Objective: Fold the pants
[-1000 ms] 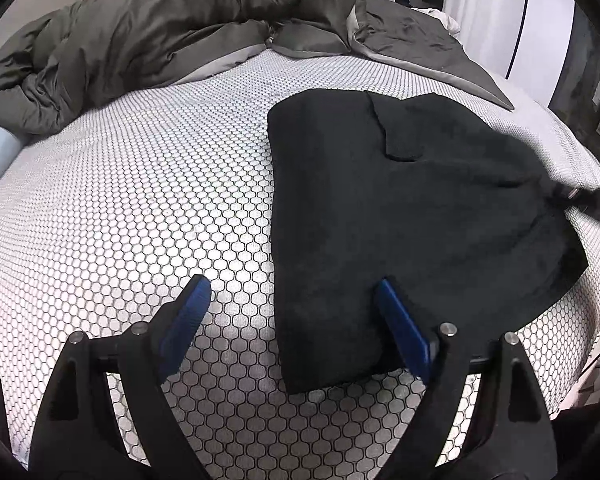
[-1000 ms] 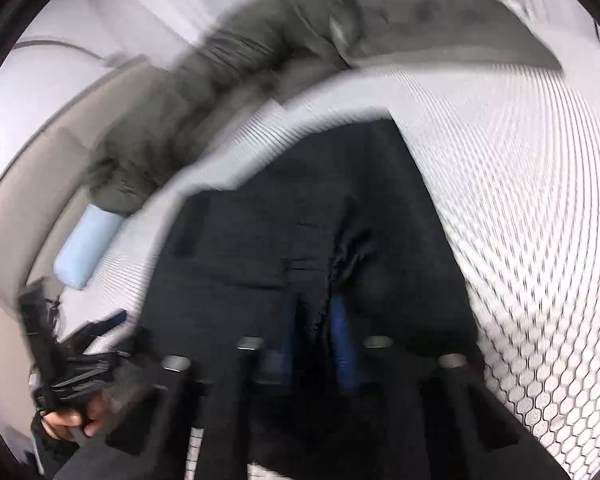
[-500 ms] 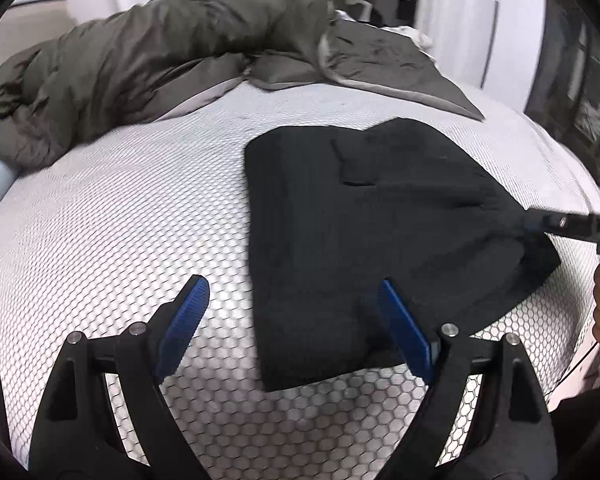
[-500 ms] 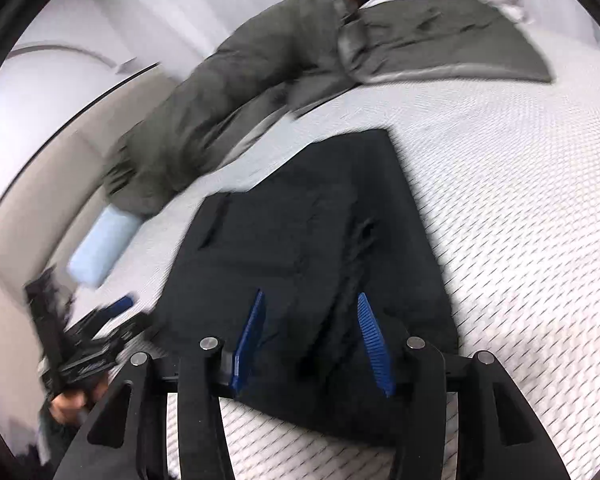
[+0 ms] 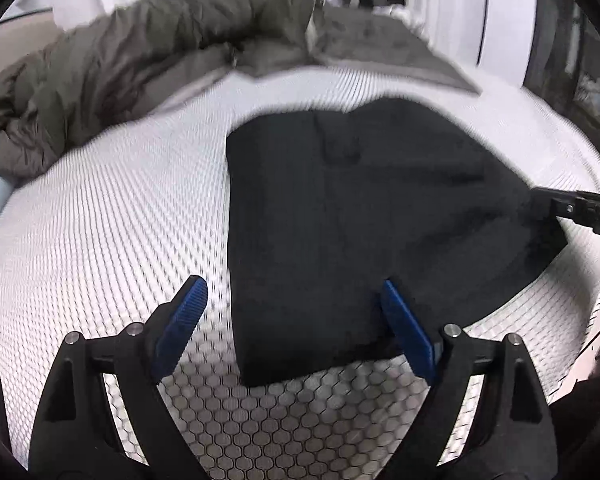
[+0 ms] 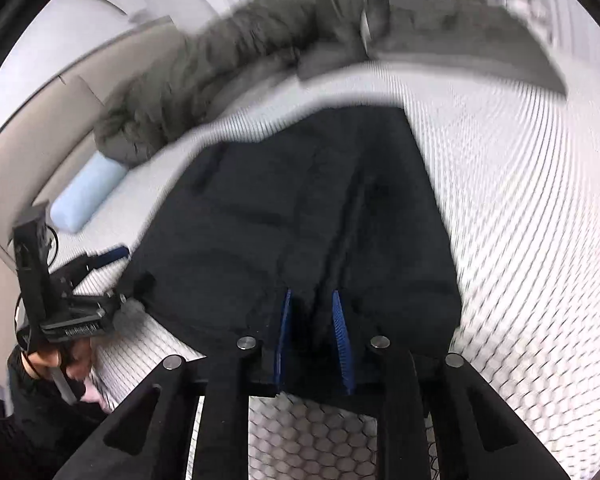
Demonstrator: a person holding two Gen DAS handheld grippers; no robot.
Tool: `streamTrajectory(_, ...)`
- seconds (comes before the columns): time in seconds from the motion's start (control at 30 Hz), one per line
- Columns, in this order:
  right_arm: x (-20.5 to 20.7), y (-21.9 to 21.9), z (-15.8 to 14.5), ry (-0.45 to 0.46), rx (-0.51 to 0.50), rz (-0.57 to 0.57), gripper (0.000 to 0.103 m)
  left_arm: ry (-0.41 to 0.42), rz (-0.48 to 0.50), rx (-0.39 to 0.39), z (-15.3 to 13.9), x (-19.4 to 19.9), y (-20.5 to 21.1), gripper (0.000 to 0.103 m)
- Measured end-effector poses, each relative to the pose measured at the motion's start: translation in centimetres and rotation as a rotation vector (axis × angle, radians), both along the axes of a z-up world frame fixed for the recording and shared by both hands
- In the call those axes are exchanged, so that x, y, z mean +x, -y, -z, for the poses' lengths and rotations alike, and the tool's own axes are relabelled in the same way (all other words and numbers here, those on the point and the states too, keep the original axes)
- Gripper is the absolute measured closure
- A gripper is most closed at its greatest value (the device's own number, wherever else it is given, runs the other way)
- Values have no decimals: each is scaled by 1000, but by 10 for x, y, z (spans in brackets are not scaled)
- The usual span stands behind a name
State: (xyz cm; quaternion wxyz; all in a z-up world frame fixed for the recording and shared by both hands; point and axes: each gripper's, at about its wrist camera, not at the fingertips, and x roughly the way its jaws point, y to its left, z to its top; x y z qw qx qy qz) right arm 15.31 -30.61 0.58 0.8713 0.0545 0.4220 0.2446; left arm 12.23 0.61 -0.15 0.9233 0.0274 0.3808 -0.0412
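The black pants (image 5: 364, 216) lie folded into a compact bundle on the white honeycomb-patterned bed (image 5: 112, 220). My left gripper (image 5: 294, 300) is open wide, its blue pads either side of the bundle's near left corner, not gripping it. In the right wrist view the pants (image 6: 300, 220) fill the middle. My right gripper (image 6: 311, 300) has its blue pads close together around a raised ridge of the fabric at the near edge. The right gripper also shows at the far right of the left wrist view (image 5: 580, 210), at the pants' right edge.
A rumpled olive-grey duvet (image 5: 140, 64) lies heaped along the far side of the bed. A light blue bolster (image 6: 86, 196) lies at the left by the headboard. The bed's right edge (image 5: 592, 288) runs close to the pants. The left gripper and hand show in the right wrist view (image 6: 66, 300).
My right gripper opened half a second ago and has now narrowed onto a ridge of the pants. My left gripper stayed open and shifted slightly over the bundle's near corner.
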Motion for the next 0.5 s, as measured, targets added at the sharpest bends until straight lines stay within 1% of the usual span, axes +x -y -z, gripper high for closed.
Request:
streamTrajectory(0.03, -6, -5, -11, 62, -2, 8, 65, 30, 16, -6, -5, -2, 2, 16)
streamTrajectory(0.1, -11, -24, -21, 140, -17, -2, 57, 62, 34, -9, -10, 1, 8, 16)
streamTrajectory(0.17, -9, -49, -22, 146, -20, -69, 57, 88, 85, -7, -12, 8, 16, 16)
streamTrajectory(0.2, -6, -63, -20, 139, -40, -92, 57, 92, 116, 4, -11, 14, 20, 16)
streamTrajectory(0.27, 4, -83, -13, 125, -79, -125, 57, 50, 163, 25, -3, 31, 24, 16)
streamTrajectory(0.3, 14, -95, -6, 102, -105, -155, 57, 11, 176, 16, 4, 36, 24, 16)
streamTrajectory(0.33, 23, -103, 1, 75, -129, -156, 57, -49, 199, 1, 14, 43, 24, 16)
streamTrajectory(0.37, 32, -107, 10, 34, -154, -150, 57, -87, 215, 3, 21, 46, 25, 16)
streamTrajectory(0.4, 45, -108, 23, -22, -176, -136, 58, -112, 242, 14, 28, 47, 25, 12)
streamTrajectory(0.43, 49, -105, 26, -41, -183, -132, 61, -118, 248, 23, 30, 46, 25, 5)
streamTrajectory(0.5, 49, -99, 22, -42, -215, -125, 62, -144, 230, 12, 32, 47, 20, 0)
